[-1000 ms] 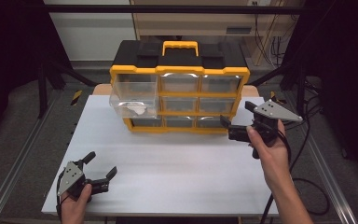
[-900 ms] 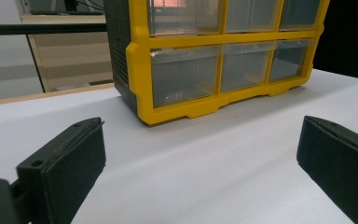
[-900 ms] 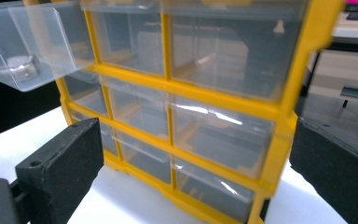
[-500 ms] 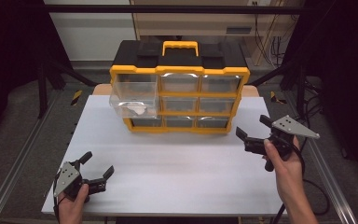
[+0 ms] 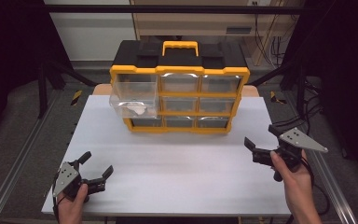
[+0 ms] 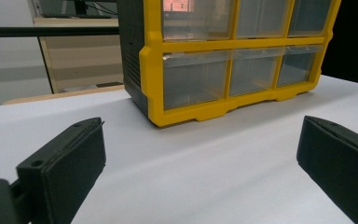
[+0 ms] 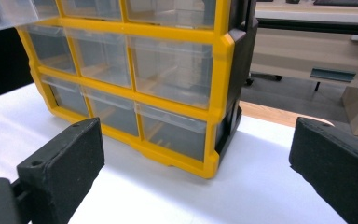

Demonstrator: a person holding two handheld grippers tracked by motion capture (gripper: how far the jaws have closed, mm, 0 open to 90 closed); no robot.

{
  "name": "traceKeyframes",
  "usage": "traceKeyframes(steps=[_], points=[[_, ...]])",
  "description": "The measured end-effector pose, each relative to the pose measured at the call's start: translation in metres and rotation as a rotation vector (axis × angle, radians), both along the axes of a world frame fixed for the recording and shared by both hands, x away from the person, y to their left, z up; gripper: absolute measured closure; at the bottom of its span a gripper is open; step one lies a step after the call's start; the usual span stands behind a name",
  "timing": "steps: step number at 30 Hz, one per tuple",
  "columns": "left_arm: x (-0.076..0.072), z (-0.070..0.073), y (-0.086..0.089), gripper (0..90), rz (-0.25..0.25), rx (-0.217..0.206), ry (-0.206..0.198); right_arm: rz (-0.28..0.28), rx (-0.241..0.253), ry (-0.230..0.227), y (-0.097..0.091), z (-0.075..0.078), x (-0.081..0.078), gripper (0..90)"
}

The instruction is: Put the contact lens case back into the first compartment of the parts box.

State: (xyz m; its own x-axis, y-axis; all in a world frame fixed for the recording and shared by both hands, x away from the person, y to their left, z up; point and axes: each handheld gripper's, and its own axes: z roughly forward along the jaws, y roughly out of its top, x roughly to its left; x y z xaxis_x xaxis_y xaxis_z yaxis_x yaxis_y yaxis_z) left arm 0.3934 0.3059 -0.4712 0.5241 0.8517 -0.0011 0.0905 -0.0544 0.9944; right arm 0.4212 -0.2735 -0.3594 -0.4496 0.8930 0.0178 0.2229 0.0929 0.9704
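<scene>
Two grippers, both spread wide and empty; left gripper (image 5: 94, 171) low at the table's (image 5: 182, 168) near edge, right gripper (image 5: 260, 144) raised. Organizer (image 5: 179, 95) stands well ahead of both; its top-left drawer (image 5: 134, 99) juts out.

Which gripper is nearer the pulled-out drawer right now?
Left. The left gripper sits open at the table's near-left corner, below the pulled-out drawer at the organizer's upper left. The right gripper, also open, is off to the far right, beyond the organizer's other end.
</scene>
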Motion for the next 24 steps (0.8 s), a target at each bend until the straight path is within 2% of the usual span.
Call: traceKeyframes(steps=[6, 15, 19, 24], points=[[0.0, 0.0, 0.0, 0.9, -0.001, 0.001, 0.001, -0.013, -0.05, -0.03, -0.006, -0.011, -0.007, 3.3], [-0.001, 0.0, 0.001, 0.8, -0.003, -0.002, -0.005, -0.037, -0.036, -0.039, -0.018, -0.028, -0.014, 3.8], [-0.001, 0.0, 0.0, 0.8, -0.004, 0.0, -0.004, -0.037, -0.034, -0.03, -0.022, -0.038, -0.017, 4.3], [-0.001, 0.0, 0.0, 0.8, -0.005, 0.001, -0.003, -0.027, 0.0, -0.024, -0.024, -0.047, -0.021, 4.6]])
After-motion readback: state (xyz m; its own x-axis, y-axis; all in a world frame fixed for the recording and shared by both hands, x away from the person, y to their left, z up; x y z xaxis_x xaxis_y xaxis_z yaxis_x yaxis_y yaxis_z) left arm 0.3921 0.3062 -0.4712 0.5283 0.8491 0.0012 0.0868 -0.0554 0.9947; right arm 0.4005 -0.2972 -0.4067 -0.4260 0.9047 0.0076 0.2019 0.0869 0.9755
